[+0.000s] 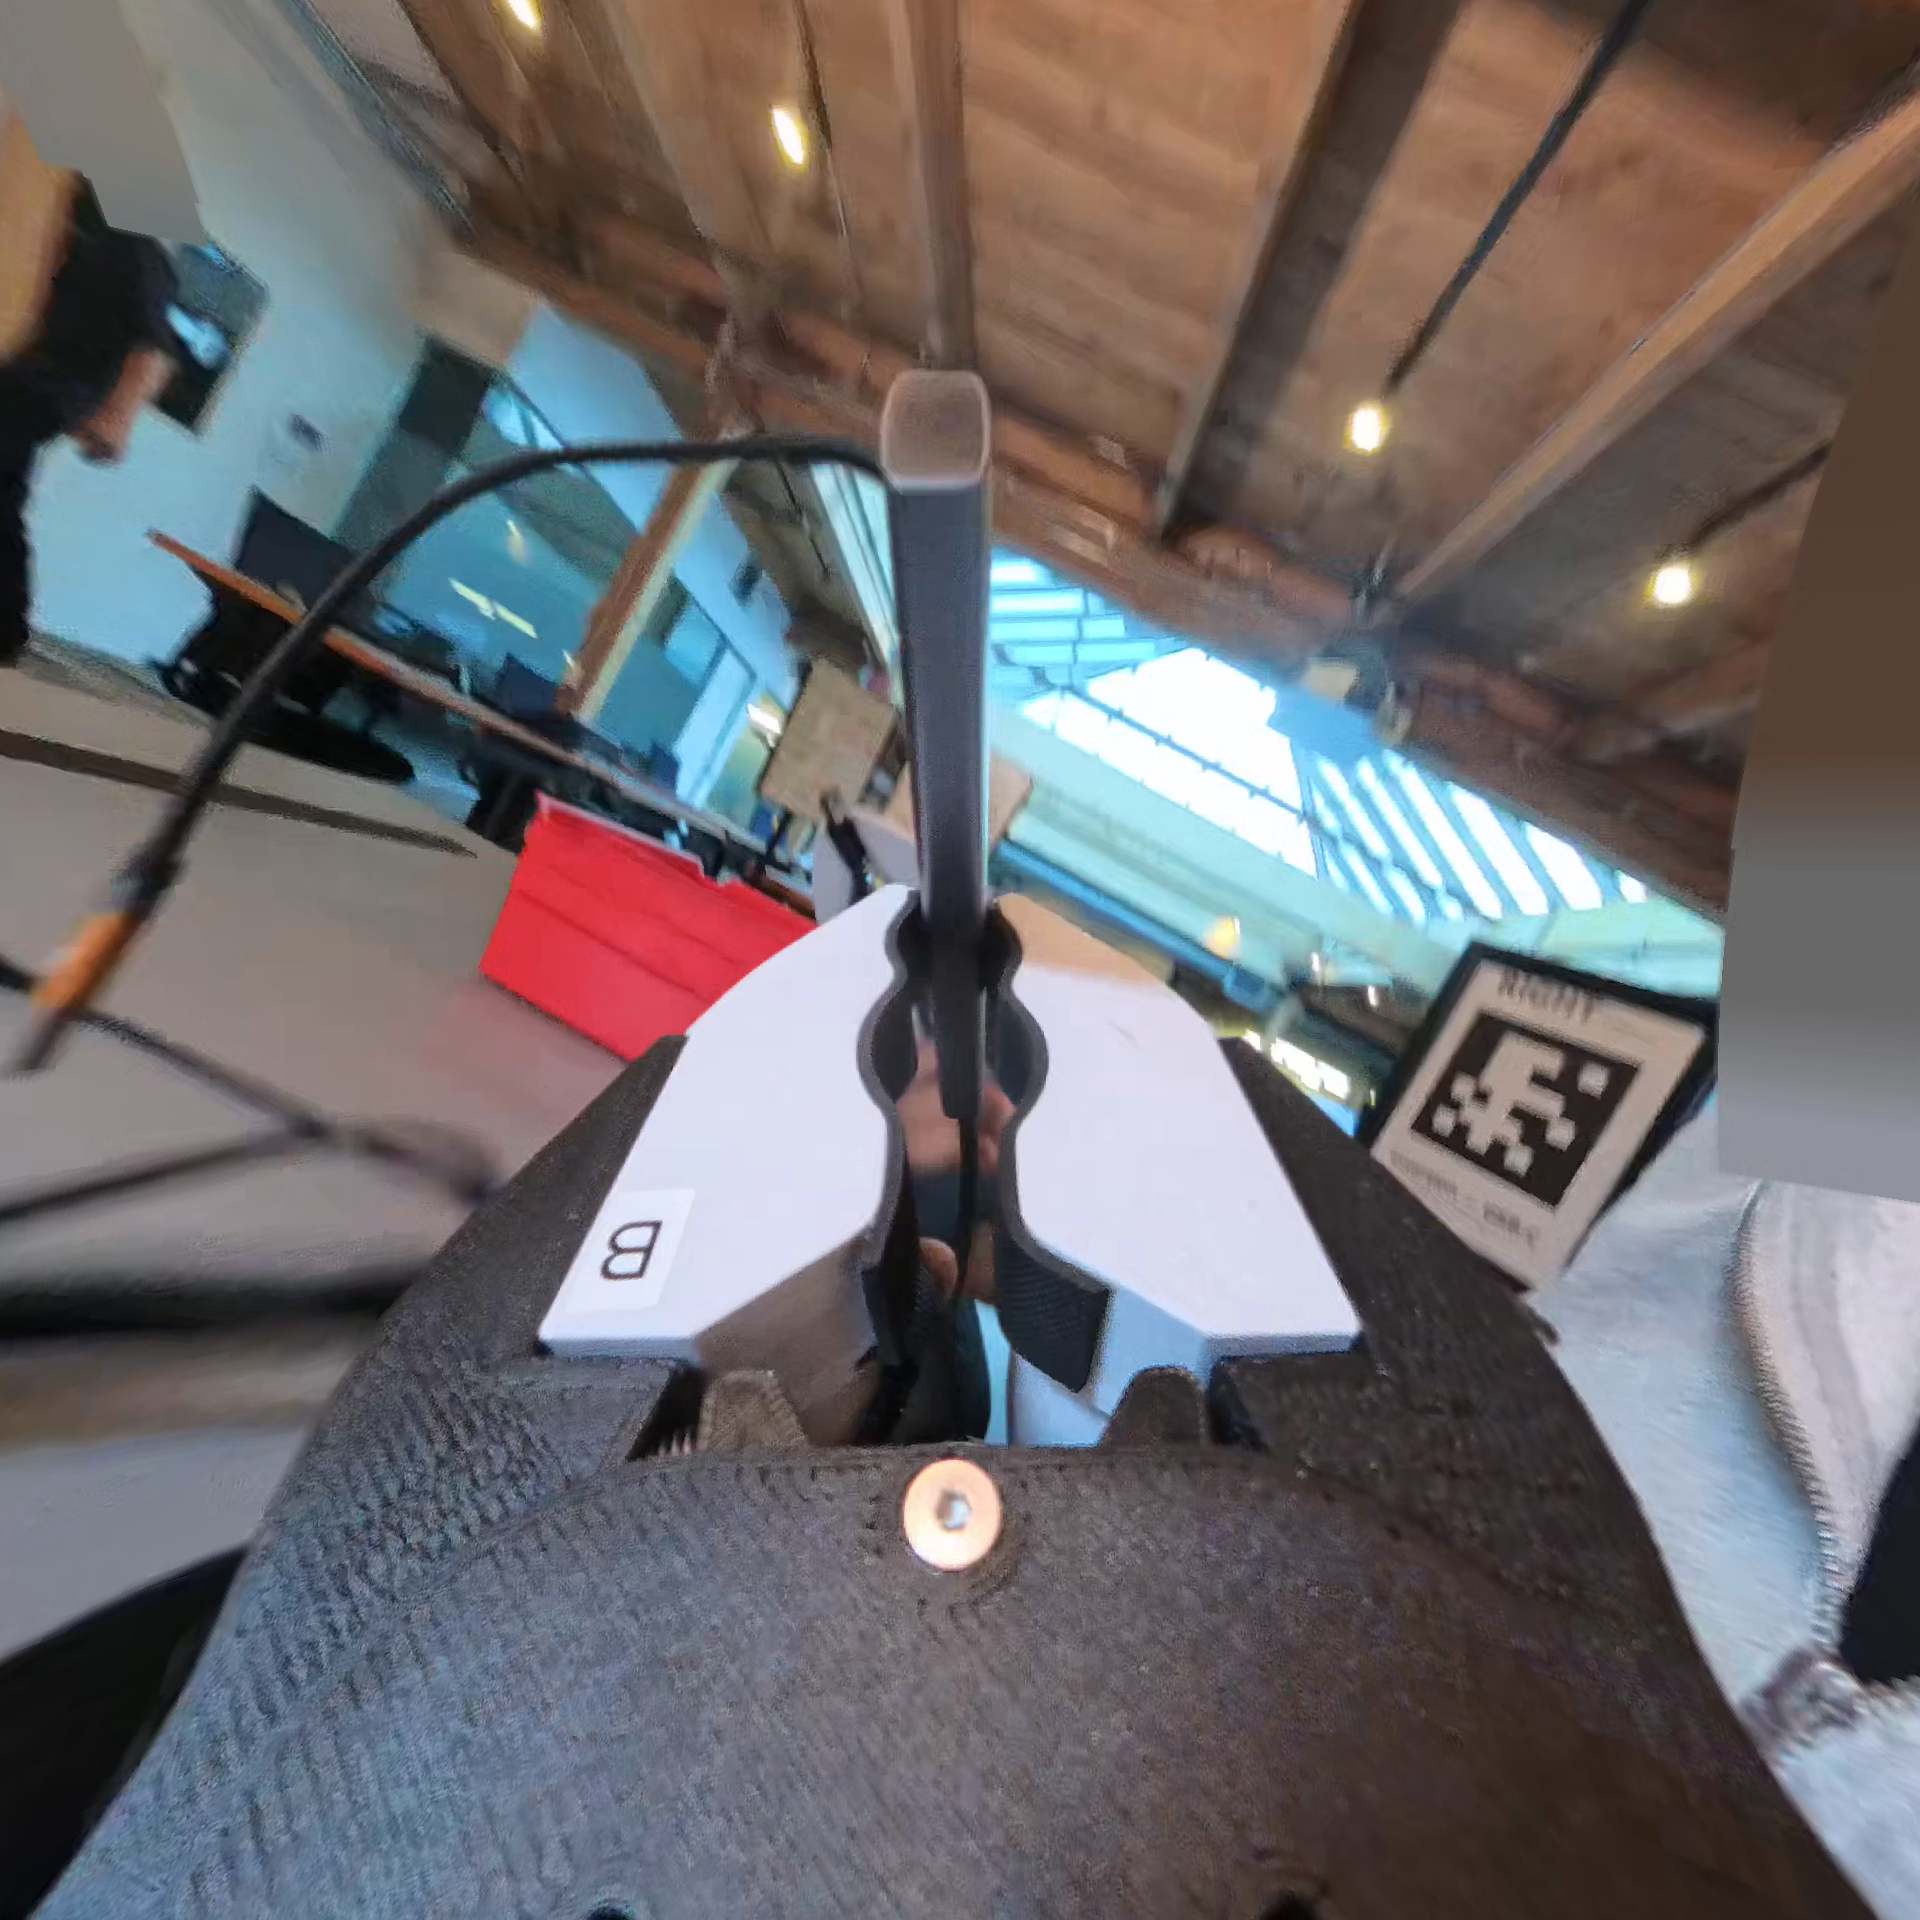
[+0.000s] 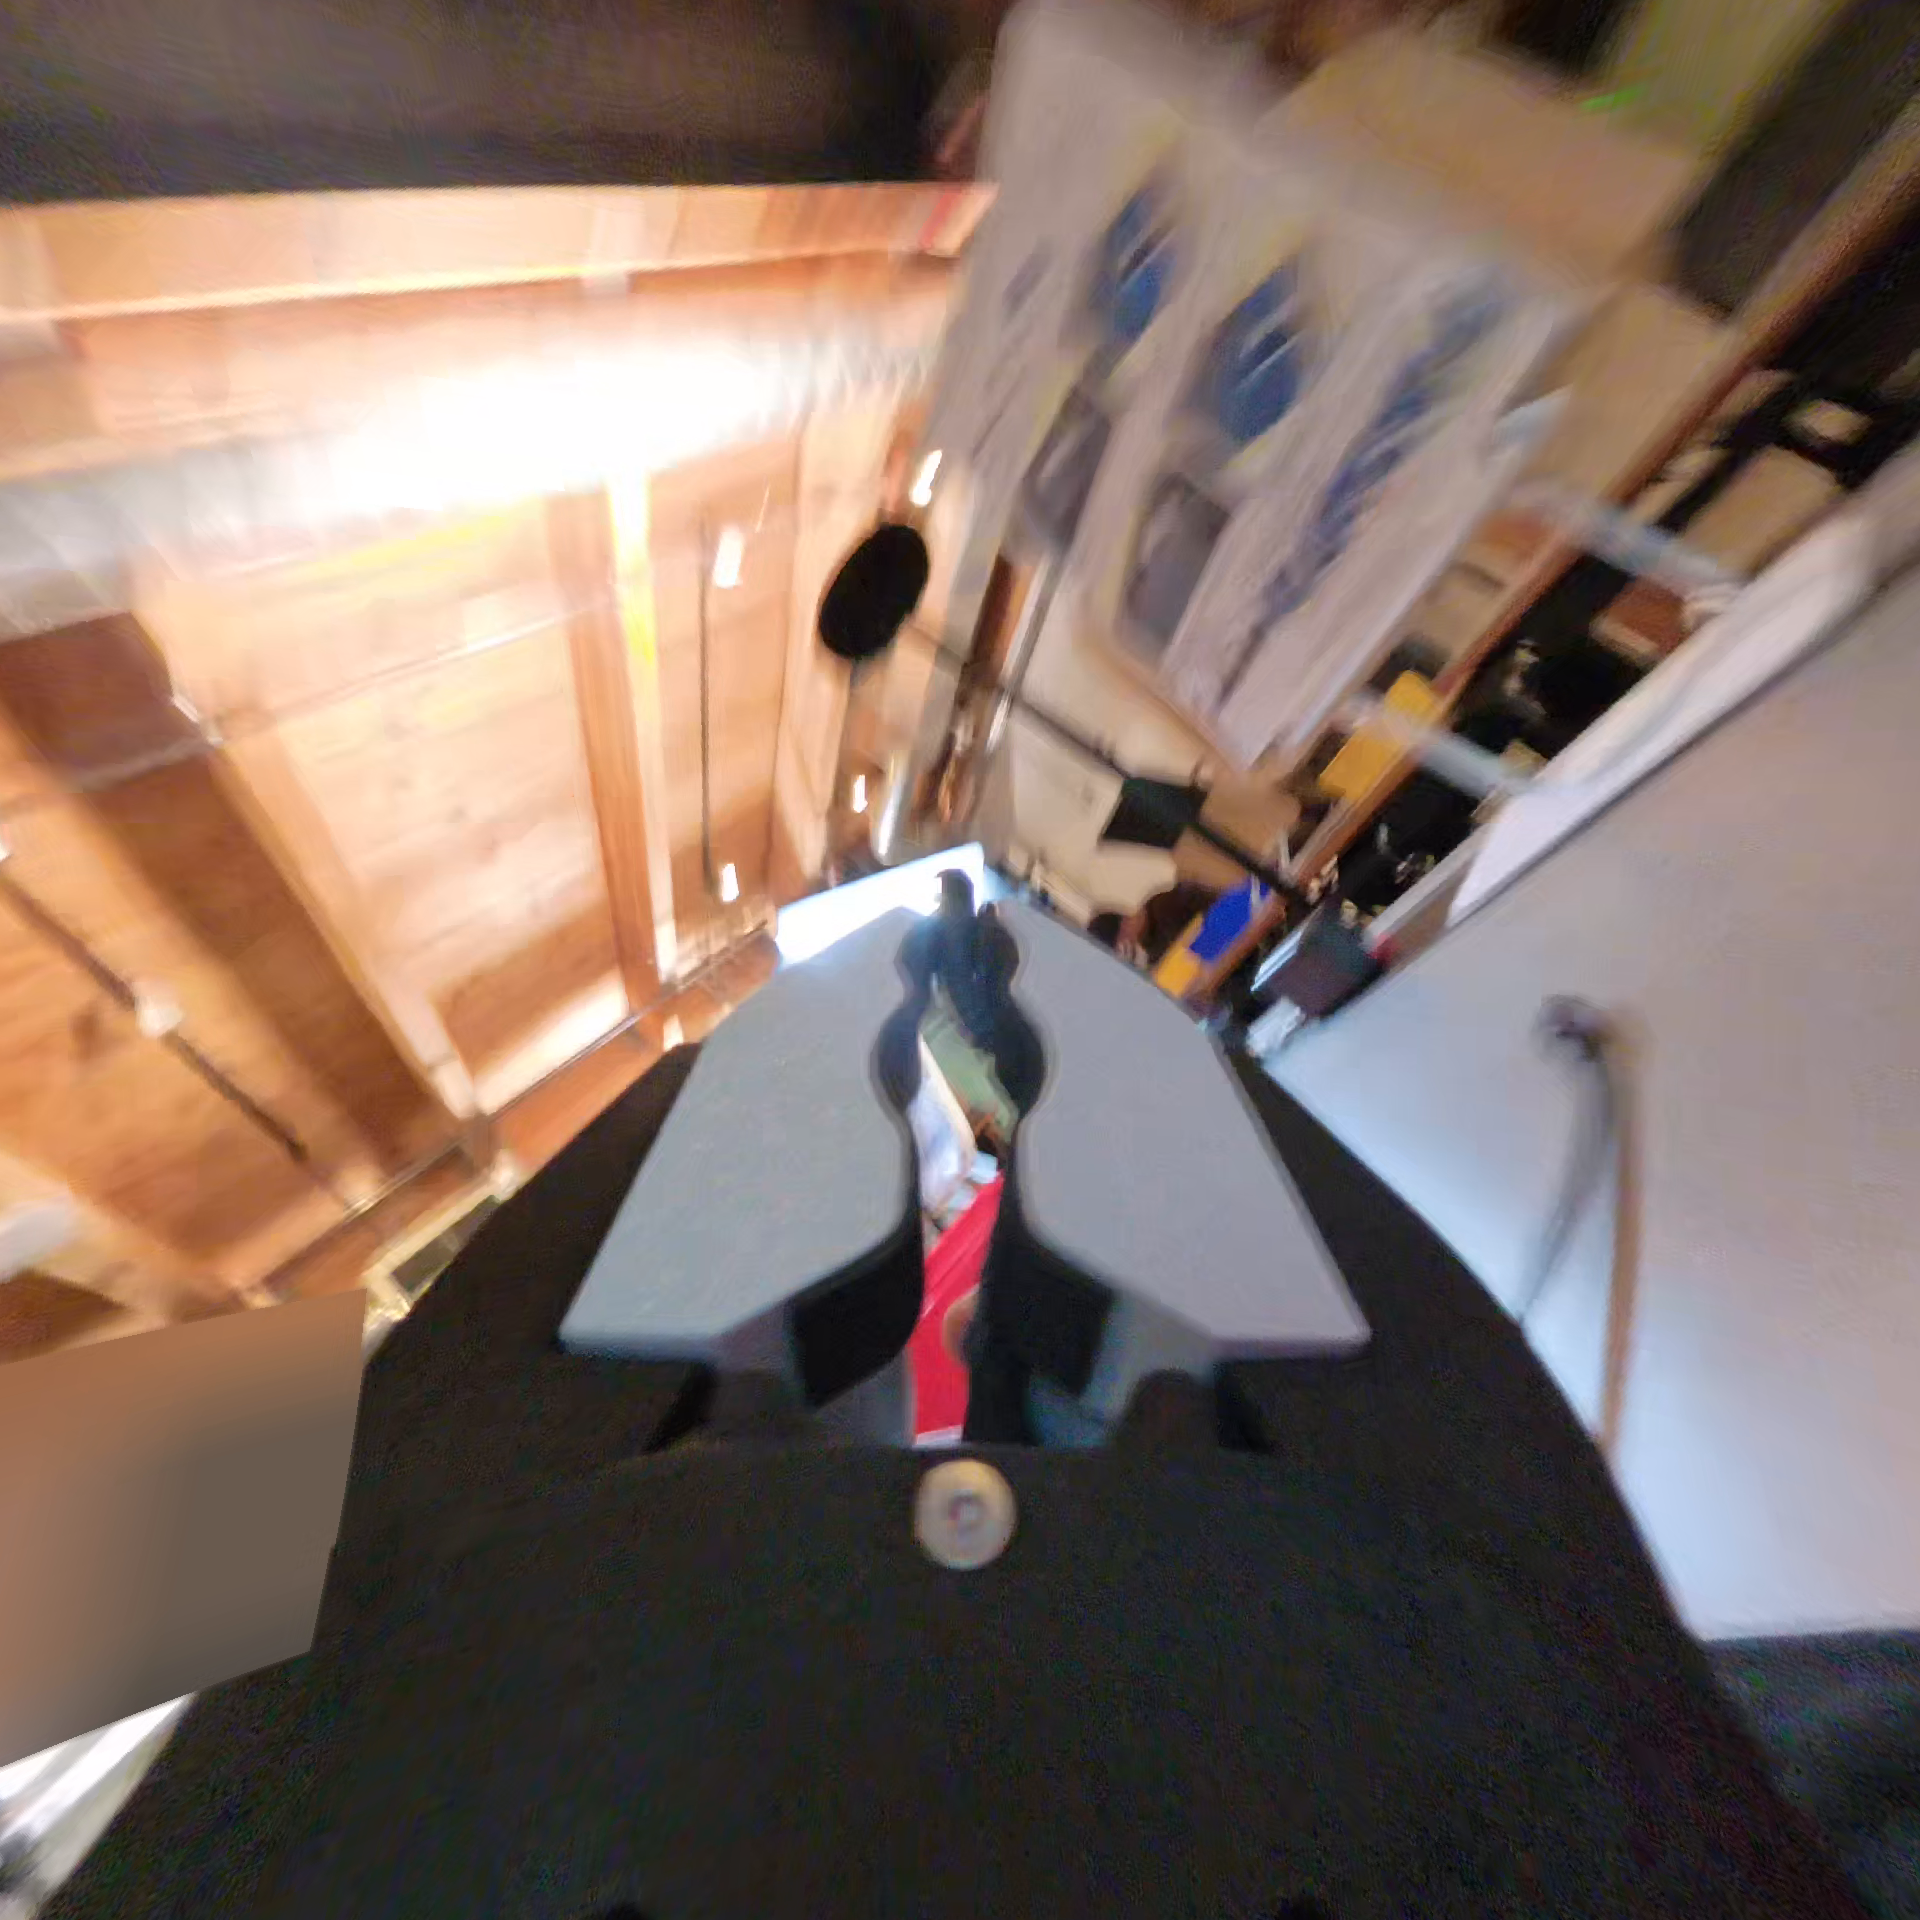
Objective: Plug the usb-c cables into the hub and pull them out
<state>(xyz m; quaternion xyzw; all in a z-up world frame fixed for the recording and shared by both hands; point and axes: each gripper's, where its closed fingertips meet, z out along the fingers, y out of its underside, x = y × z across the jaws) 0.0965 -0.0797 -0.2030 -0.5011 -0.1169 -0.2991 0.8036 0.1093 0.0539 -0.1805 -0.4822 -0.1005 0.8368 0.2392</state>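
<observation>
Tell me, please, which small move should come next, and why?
Probably turn the right gripper toward the slim dark-grey bar-shaped hub. The left gripper clamps the hub upright, with a thin black cable leaving its far end, but the blurred right wrist view shows only ceiling and shelves, no hub.

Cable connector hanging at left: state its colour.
Orange connector on a black cable; clearest in the left wrist view.

A brown wood ceiling (image 1: 1195,208) with small round lights (image 1: 1366,426) fills the top; big bright windows (image 1: 1247,748) sit mid right, a red box (image 1: 623,935) lower left
</observation>
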